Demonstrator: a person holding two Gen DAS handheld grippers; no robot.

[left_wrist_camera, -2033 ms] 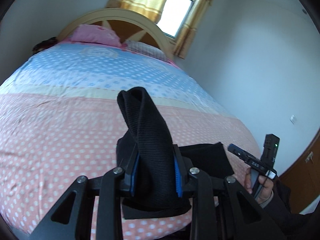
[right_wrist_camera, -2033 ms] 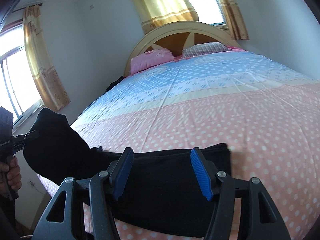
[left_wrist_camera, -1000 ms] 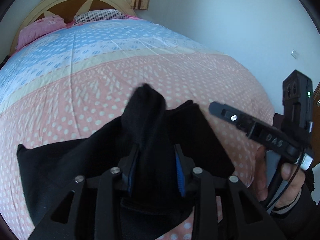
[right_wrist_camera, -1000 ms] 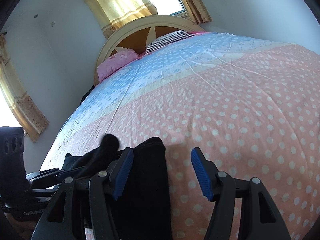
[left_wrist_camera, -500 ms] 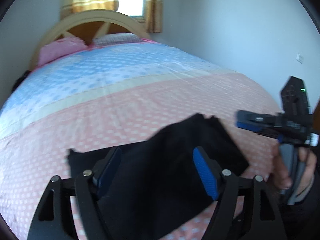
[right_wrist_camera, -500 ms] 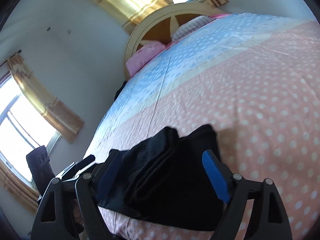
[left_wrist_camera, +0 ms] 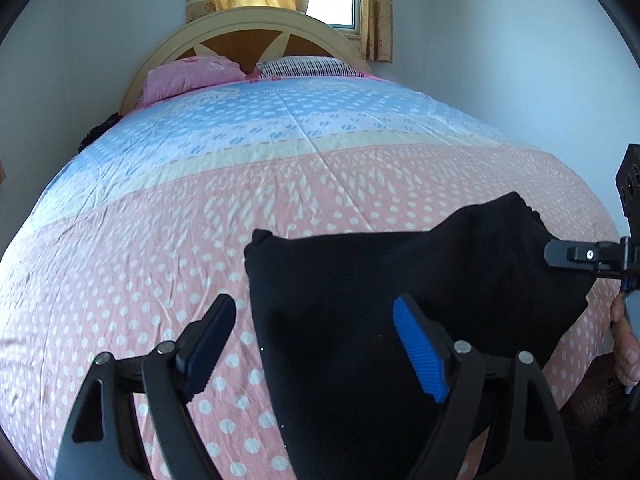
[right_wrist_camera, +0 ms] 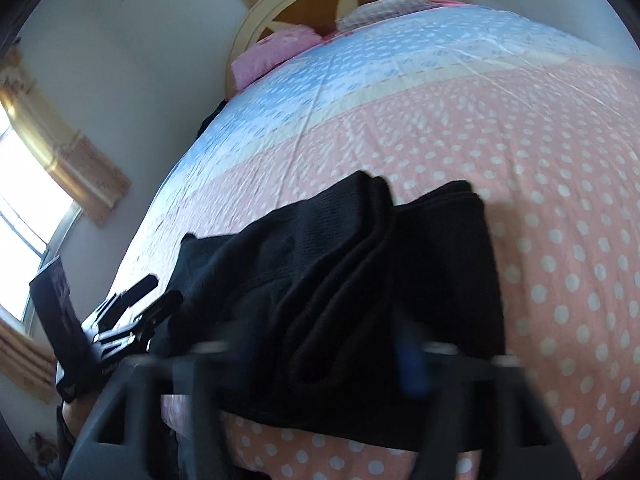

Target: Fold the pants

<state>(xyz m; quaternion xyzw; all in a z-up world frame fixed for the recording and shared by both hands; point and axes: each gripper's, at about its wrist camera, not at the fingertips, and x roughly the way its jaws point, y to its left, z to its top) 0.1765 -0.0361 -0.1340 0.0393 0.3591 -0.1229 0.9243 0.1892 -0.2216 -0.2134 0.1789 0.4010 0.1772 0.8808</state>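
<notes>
Now, left gripper: jaws wide, having just opened further, nothing pinched; the left jaw stands over bare bed, the right jaw over the black pants, whose left edge runs between the two. Pants lie folded near the foot of the bed. Right gripper: blurred, jaws narrow after closing just now, cloth bunched between them; whether they pinch it, cannot tell. Pink pillow far ahead.

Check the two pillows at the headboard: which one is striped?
The striped pillow is the right-hand one in the left wrist view, white with dark stripes. The pink pillow beside it is plain pink, nearer the bed's left edge.
</notes>
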